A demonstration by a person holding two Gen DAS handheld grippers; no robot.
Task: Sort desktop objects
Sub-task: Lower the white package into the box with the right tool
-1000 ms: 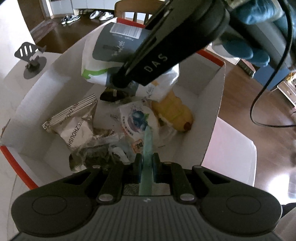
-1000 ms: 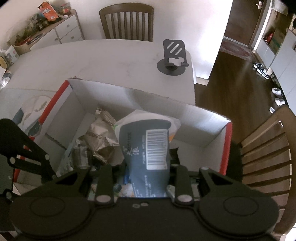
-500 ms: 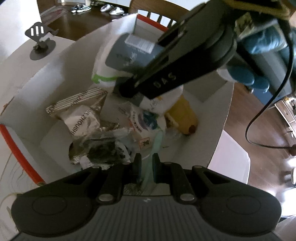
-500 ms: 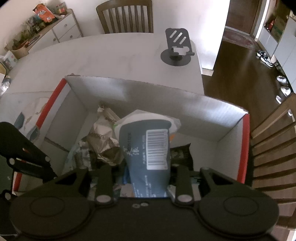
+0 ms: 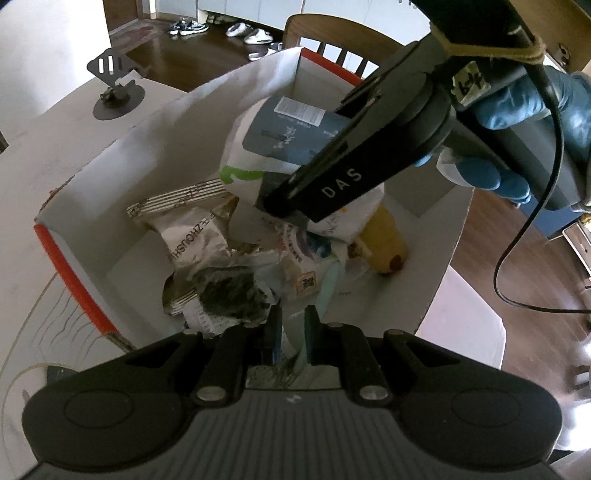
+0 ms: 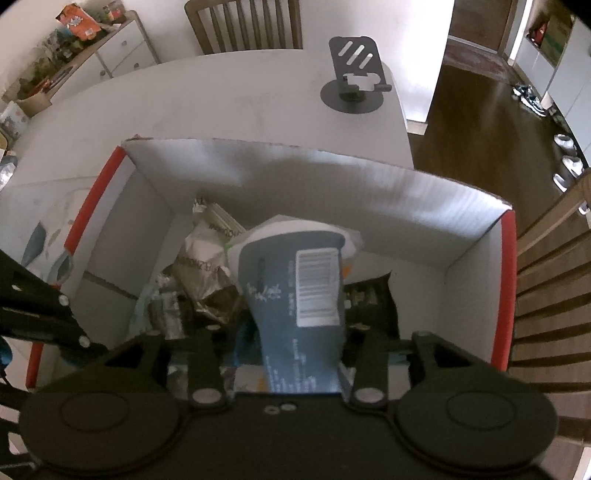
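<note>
The right gripper [image 6: 301, 354] is pinching a white and slate-blue plastic pouch with a barcode label [image 6: 295, 284], holding it over the open white cardboard box with red edge strips [image 6: 314, 184]. Seen from the left wrist camera, this pouch [image 5: 280, 147] is hanging above the box's contents, with the black right gripper [image 5: 295, 206] clamping its lower part and a blue-gloved hand [image 5: 517, 122] gripping the handle behind it.

The left gripper [image 5: 291, 328] is hovering low over the near side of the box [image 5: 155, 147], its fingers standing slightly apart around a thin pale-green strip of wrapper [image 5: 325, 295]; whether they are actually pressing it I cannot tell.

Inside the box, a crumpled silver foil snack bag with dark lettering [image 5: 192, 243] is lying toward the left, a dark crinkled wrapper [image 5: 229, 295] is sitting just in front of it, a white packet with blue printing [image 5: 306, 251] is lying in the middle, and a yellow rounded object with a brown spot [image 5: 384, 240] is resting toward the right wall, partly under the pouch.

The box is sitting on a white desk [image 6: 221, 107]. A dark metal phone stand on a round base [image 6: 354, 81] is standing on the desk beyond the box, well apart from it. A wooden slat-back chair [image 6: 243, 22] is standing at the desk's far side.
</note>
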